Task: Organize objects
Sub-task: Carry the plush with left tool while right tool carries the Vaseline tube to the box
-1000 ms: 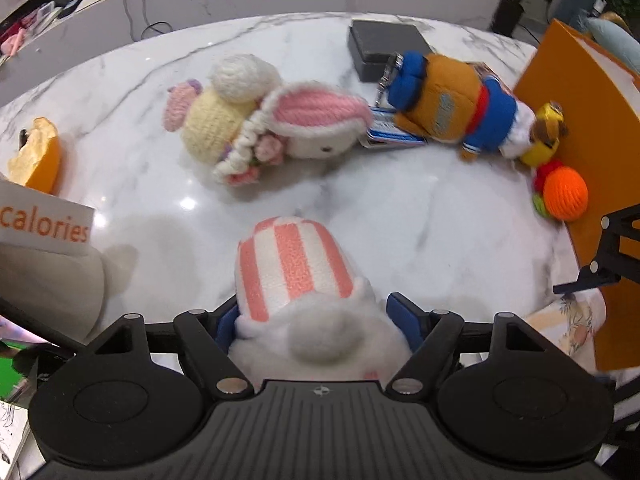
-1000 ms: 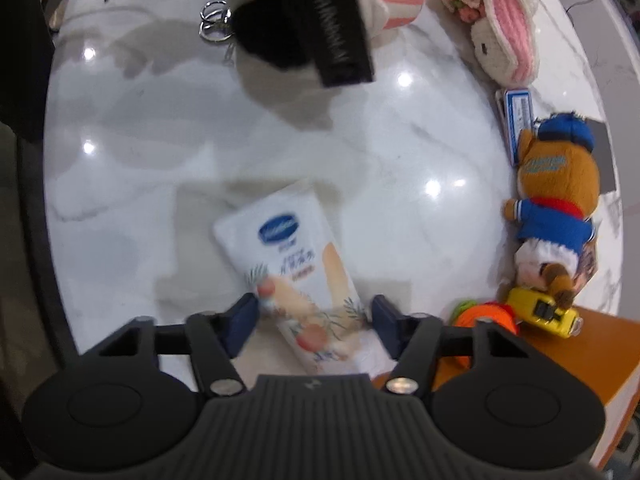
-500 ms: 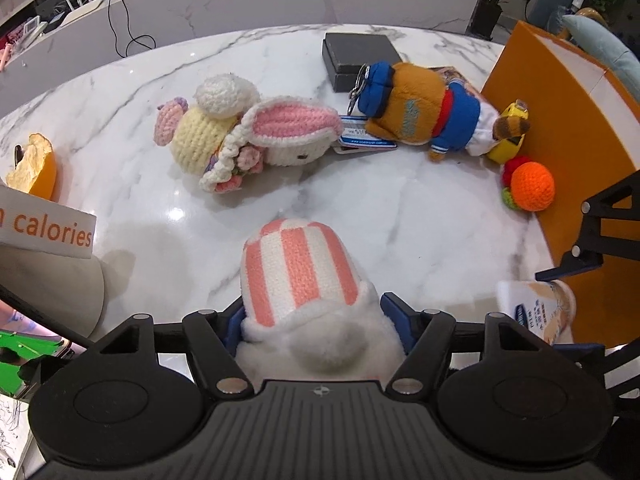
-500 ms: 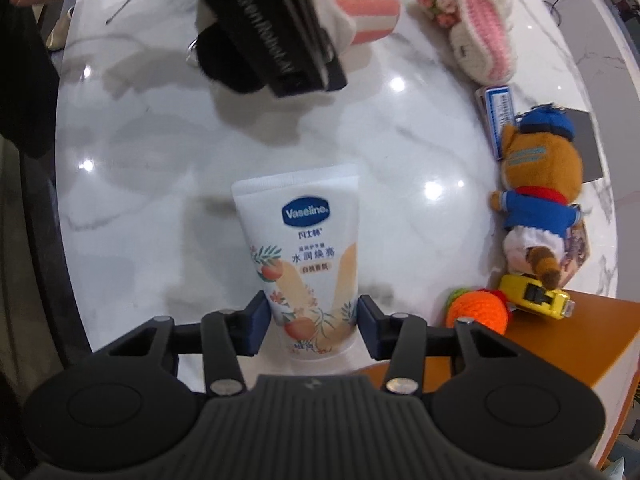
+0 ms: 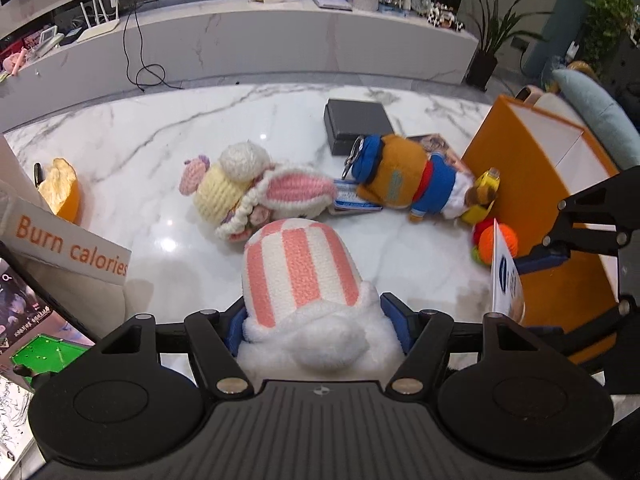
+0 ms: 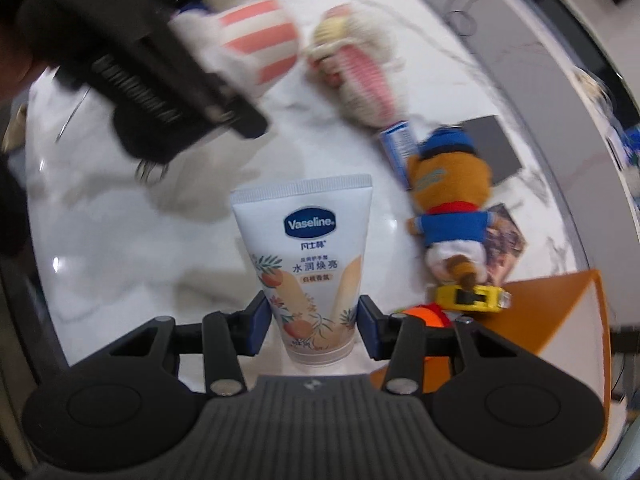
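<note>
Left claw (image 5: 314, 322) pinching a pink-and-white striped plush (image 5: 300, 276) by its fluffy white end, blue pads (image 5: 236, 326) pressed into the fur on both sides, striped end pointing forward over the white marble worktop (image 5: 140, 152). Right claw (image 6: 313, 326) pinching a Vaseline tube (image 6: 310, 256) low on its body near the cap, crimped end up and label facing the camera, held clear above the worktop. Seen edge-on at the right of the left wrist view, the same tube (image 5: 505, 280) in front of an orange box (image 5: 532, 184) standing at the worktop's right edge. Lying on its side near the middle of the worktop, a crocheted bunny (image 5: 256, 196) with pink ears and a yellow body, just beyond the striped plush. To its right, a bear plush (image 5: 408, 184) in blue cap and blue shirt, also on its side, head resting on a small blue-and-white card (image 5: 354, 200) and feet toward the box. Beside the bear's feet, a yellow tape measure (image 5: 486, 194) against the box, and an orange knitted ball (image 5: 500, 242) just in front of it. Behind the bear, a flat dark grey box (image 5: 356, 124). At far left, an orange half (image 5: 60, 186) and a white sign (image 5: 68, 244) lettered "Burn calories". Right wrist view blurred toward the top, with the left claw's dark body filling the upper left corner.
</note>
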Demonstrator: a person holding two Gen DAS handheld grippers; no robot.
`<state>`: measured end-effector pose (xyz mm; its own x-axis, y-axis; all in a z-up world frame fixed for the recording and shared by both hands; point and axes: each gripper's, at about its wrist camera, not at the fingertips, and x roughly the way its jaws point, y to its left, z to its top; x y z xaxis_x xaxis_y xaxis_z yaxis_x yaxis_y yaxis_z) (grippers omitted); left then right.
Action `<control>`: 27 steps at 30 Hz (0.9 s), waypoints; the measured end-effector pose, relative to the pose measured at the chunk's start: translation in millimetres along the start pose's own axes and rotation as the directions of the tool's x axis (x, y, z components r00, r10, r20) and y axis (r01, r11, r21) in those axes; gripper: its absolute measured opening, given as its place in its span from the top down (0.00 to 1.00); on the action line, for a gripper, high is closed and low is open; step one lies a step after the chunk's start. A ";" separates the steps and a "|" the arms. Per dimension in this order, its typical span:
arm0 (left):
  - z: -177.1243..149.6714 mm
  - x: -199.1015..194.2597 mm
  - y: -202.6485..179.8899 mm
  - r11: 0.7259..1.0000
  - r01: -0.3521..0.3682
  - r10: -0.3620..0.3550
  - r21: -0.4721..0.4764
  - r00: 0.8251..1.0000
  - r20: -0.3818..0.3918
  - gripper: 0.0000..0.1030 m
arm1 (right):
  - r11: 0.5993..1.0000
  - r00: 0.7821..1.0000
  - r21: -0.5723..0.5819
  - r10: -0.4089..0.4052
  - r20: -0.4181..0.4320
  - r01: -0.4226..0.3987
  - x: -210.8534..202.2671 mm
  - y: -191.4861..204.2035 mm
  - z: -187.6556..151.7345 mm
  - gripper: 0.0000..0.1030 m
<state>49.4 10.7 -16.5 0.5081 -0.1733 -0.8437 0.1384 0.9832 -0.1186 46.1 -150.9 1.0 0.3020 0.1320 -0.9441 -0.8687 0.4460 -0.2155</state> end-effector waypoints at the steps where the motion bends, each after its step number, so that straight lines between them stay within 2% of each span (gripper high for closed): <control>1: 0.6 -1.4 -0.3 1.000 0.005 -0.005 -0.003 1.000 0.005 0.25 | 1.000 1.000 0.021 -0.006 0.015 0.006 -1.6 -4.0 -0.8 0.53; 10: 14.2 -24.2 -12.2 0.998 0.052 -0.049 -0.027 0.994 0.099 0.25 | 0.985 0.992 0.167 -0.063 0.111 0.044 -25.8 -25.6 -10.8 0.53; 16: 25.2 -42.7 -30.1 0.991 0.135 -0.130 -0.009 0.968 0.214 0.25 | 0.966 0.976 0.250 -0.110 0.188 0.061 -54.3 -35.9 -18.7 0.53; 27: 39.7 -40.9 -64.8 0.983 0.180 -0.182 0.032 0.950 0.252 0.25 | 0.945 0.960 0.316 -0.163 0.227 0.086 -79.4 -49.4 -43.8 0.53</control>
<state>53.4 -48.1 46.4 0.6721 -0.3583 -0.6480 0.2547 0.9336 -0.2520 47.9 -222.2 75.6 0.5210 0.2551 -0.8145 -0.6705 0.7128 -0.2057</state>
